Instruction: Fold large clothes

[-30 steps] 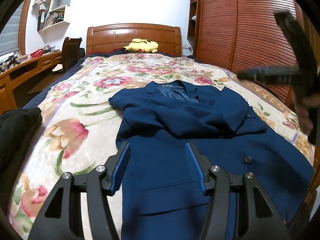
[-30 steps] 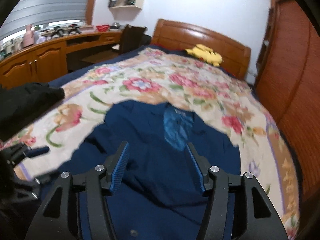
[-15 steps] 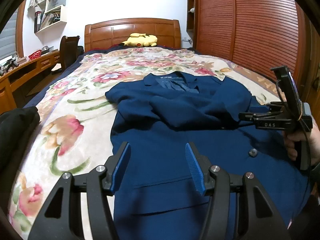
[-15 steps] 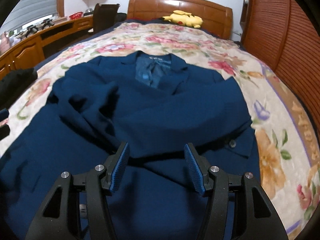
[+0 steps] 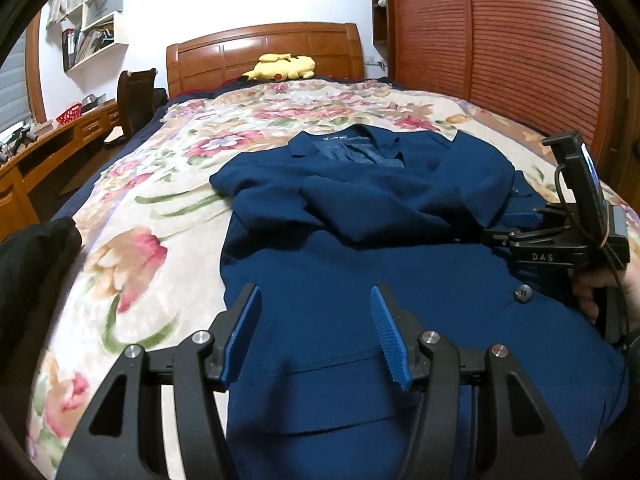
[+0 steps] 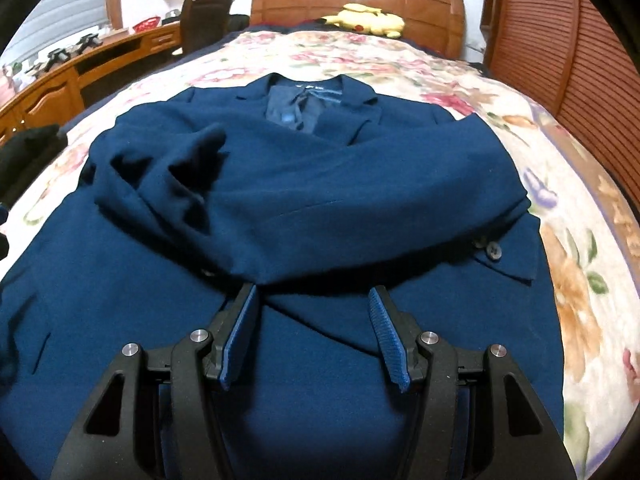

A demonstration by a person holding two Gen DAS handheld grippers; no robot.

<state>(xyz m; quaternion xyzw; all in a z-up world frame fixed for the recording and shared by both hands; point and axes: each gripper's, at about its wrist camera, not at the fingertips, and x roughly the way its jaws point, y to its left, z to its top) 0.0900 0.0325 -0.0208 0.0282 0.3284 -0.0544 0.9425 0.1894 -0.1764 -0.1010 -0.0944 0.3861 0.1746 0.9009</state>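
Both the left gripper and right gripper hover spread over the blue jacket, its collar toward twelve o'clock.

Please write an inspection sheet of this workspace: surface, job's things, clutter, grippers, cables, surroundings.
Surface: bed with floral blanket.
Job's things: navy suit jacket lying face up, collar toward the headboard, both sleeves folded across the chest.
Clutter: yellow plush toy by the headboard; black garment at the bed's left edge.
Grippers: left gripper open above the jacket's lower part; right gripper open, low over the jacket near the crossed sleeves.
Cables: a thin black cable on the right gripper.
Surroundings: wooden headboard, slatted wardrobe, desk, wall shelves.
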